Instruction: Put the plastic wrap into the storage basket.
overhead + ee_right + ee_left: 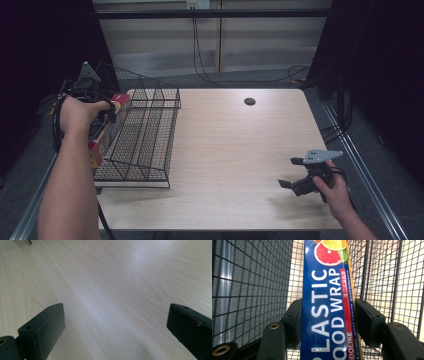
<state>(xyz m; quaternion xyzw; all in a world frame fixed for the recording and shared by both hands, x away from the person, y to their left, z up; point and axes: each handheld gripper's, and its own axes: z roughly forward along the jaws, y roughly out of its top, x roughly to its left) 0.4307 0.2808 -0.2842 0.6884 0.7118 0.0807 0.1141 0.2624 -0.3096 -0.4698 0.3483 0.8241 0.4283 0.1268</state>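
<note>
**Plastic wrap box clamped at the wire basket, right gripper idle**

At the left of the high view, the person's left hand (77,114) holds the left gripper (107,116) at the left wall of a black wire basket (150,145) that stands on the left part of the light wooden table (235,150). Its jaws are clenched on a long blue plastic food wrap box (325,310). In the left gripper view the box runs lengthwise straight away from the camera, between the two black pads, which press on its long sides; the end printed with citrus fruit points away, and wire mesh shows on both sides of it. In the high view the box's long axis runs roughly from the near left edge of the table toward the far side, along the basket's left wall, with the red and yellow ends showing past the hand.

Further right, a small dark hole (249,101) sits in the far part of the tabletop. At the near right, the right hand (334,192) holds the right gripper (292,172) low over bare wood, pointing left, its jaws spread wide with nothing between them
</note>
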